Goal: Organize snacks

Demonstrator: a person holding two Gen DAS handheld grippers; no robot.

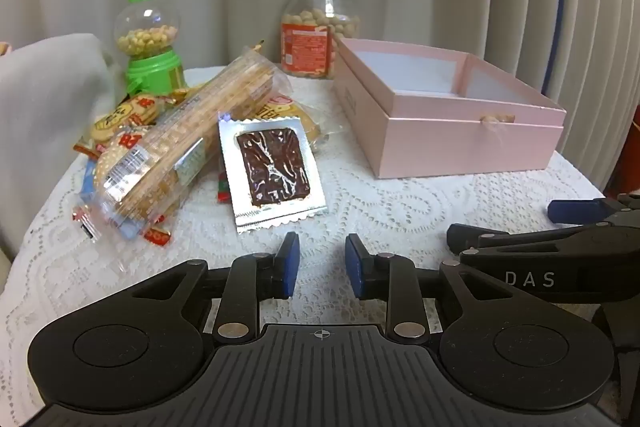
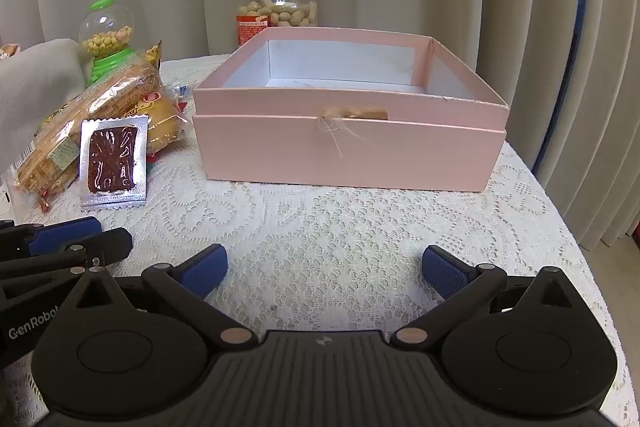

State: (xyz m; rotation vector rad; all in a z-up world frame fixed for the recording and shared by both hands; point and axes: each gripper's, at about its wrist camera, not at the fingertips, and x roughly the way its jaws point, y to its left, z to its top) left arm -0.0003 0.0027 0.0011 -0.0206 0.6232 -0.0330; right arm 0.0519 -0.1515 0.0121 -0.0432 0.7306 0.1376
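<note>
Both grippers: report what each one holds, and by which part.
Nothing is held. The left gripper has narrow jaws with only tablecloth between them; the right gripper is wide open and empty.

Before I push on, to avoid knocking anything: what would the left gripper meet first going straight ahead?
Likely the bare lace tablecloth first, since the left gripper tilts downward. The silver packet lies slightly left of that line; depth is unclear.
</note>
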